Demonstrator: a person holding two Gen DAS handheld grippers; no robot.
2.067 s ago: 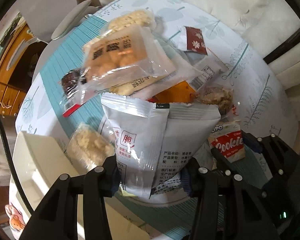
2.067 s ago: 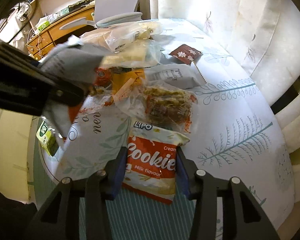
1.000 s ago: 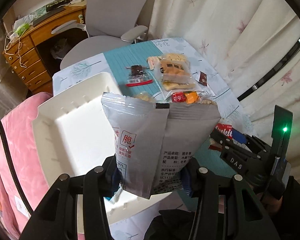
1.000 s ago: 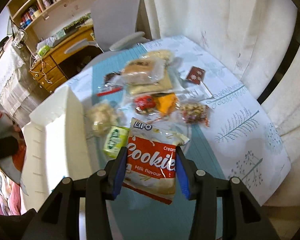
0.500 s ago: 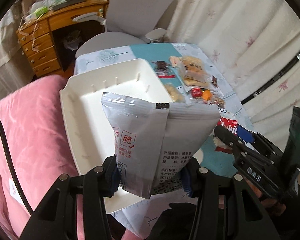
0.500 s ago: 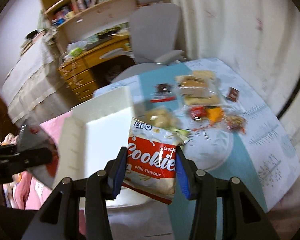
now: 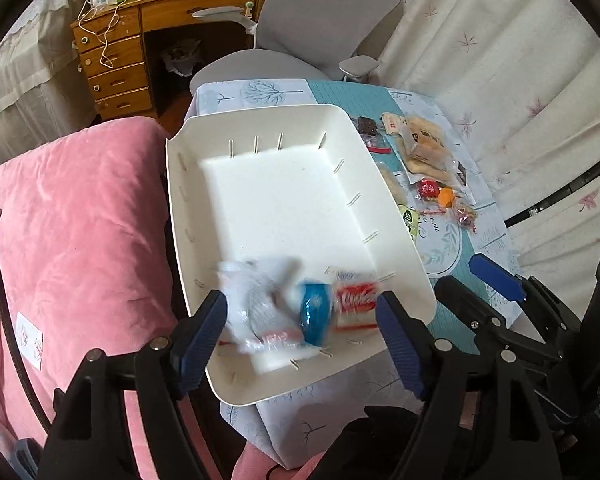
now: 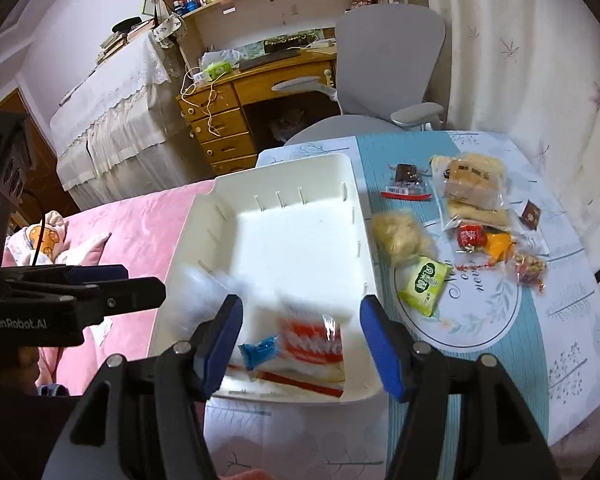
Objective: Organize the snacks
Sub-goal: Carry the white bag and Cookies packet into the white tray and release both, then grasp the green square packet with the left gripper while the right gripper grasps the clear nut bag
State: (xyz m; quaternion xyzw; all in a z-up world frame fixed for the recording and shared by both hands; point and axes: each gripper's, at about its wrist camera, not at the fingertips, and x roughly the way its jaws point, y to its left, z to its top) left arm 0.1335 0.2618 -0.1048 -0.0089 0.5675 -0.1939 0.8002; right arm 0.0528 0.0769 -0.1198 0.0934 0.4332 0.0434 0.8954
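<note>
1. The left gripper has its blue-padded jaws spread wide with nothing between them. It hangs above the near end of the white bin.

2. The right gripper is likewise wide open and empty-handed, poised over the same near end of the bin. In its view the left gripper appears at the left edge as a dark bar.

3. Below both, three snacks sit in the bin's near end: a silvery white packet, a small blue-wrapped sweet and a red-and-white cookie packet. They are motion-blurred, so I judge they are just dropping or settling; whether they lie flat cannot be told.

4. Both grippers likely hold high and open so the packets fall freely into the bin.

5. The bin rests on the table's left edge, against a pink quilt.

6. On the table, just right of the bin, the unsorted snacks wait: a green packet, a pale puffed snack, bread in clear wrap, a red sweet, an orange one, a nut packet and two dark chocolate pieces.

7. Nothing blocks the way to them; a grey chair stands beyond the table.
</note>
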